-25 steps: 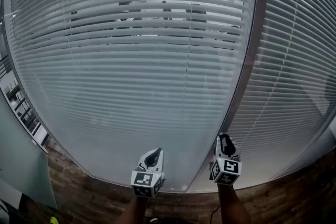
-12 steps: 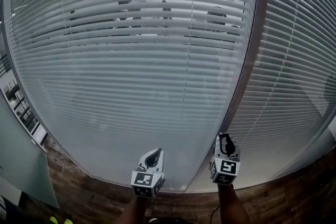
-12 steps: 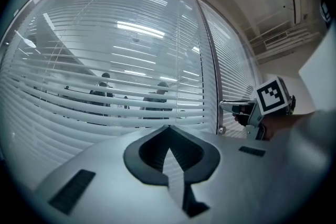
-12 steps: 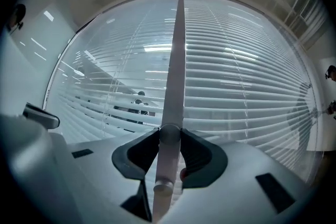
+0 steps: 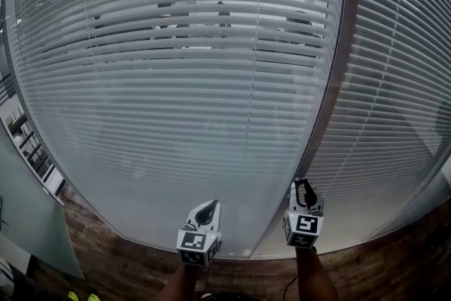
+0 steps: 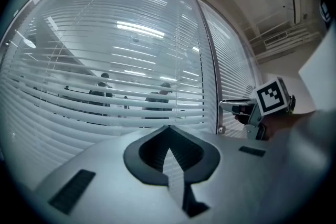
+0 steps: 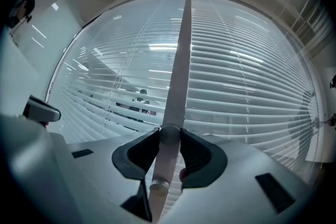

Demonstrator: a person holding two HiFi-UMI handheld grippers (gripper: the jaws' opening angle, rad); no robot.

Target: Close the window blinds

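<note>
Pale horizontal blinds (image 5: 183, 95) hang over a glass wall. A band of slats near the top stands tilted apart, with figures showing through. The lower slats lie flat. My right gripper (image 5: 303, 183) is at the dark upright frame post (image 5: 338, 60), shut on the blinds' thin tilt wand (image 7: 178, 71). The wand runs up between its jaws (image 7: 169, 134). My left gripper (image 5: 208, 204) hovers beside it to the left, just short of the slats. Its jaws meet at the tips (image 6: 168, 127) and hold nothing. It also sees the right gripper (image 6: 226, 106).
A second blind (image 5: 394, 81) covers the pane right of the post. Wood-patterned floor (image 5: 113, 257) runs along the bottom of the glass. A frosted panel (image 5: 28, 222) stands at the far left. People (image 5: 169, 10) move beyond the glass.
My right gripper has rolled slightly about the wand. The figures behind the glass have shifted. The left gripper has not moved.
</note>
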